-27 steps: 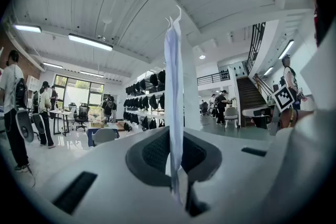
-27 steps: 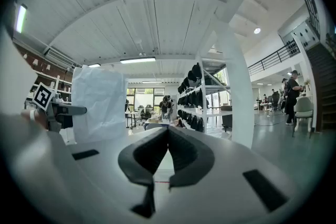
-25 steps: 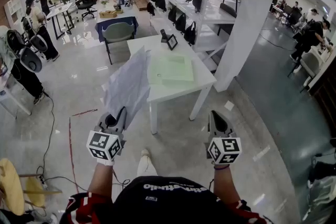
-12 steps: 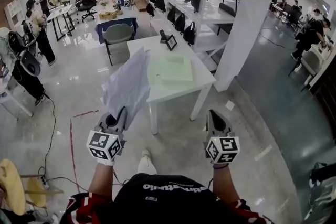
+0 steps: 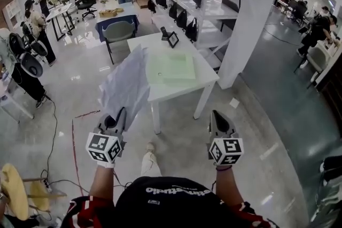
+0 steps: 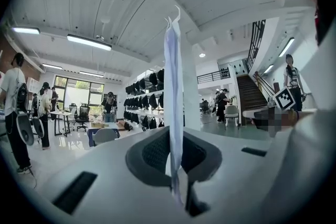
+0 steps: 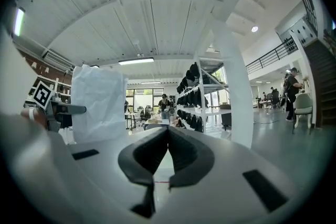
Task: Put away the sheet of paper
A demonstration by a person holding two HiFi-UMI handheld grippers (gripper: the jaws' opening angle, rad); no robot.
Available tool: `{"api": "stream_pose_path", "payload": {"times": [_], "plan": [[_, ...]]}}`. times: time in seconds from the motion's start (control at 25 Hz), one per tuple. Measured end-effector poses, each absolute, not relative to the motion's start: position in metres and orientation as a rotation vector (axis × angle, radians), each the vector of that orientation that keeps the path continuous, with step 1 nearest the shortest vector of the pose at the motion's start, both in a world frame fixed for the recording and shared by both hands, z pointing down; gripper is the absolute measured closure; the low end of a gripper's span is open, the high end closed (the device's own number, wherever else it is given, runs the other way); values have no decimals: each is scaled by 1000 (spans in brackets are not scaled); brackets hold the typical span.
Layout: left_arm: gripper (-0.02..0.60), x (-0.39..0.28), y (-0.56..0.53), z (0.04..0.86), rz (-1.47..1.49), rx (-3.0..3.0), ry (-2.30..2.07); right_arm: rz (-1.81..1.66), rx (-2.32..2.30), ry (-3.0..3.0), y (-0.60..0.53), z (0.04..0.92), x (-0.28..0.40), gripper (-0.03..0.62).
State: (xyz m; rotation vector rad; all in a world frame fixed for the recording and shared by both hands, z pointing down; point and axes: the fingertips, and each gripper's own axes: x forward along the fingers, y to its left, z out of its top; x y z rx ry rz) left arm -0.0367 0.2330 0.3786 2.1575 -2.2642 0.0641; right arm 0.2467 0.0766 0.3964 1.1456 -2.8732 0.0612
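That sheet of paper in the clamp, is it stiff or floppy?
Probably light: the sheet of paper stands up from one pinch by the left gripper. Likely floppy, since it looks wrinkled and its top curls.

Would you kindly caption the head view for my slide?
The left gripper holds a sheet upright; the right gripper is shut and empty; a table stands ahead.

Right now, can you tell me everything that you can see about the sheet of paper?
The sheet of paper is white, thin and wrinkled, with an uneven top edge. It is in the air, not on any surface. The left claw is shut on its lower edge, and the sheet rises from there along the line of the claw. In the head view it overlaps the left edge of the white table. In the left gripper view it shows edge-on. Nothing else touches it.
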Motion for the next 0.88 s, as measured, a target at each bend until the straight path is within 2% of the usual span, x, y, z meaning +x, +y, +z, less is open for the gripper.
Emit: {"api": "stream_pose_path", "payload": {"times": [0.88], "plan": [[575,-39,196,390,61,2178,-2206,100,1146,-2838,56,410,245,595]]}}
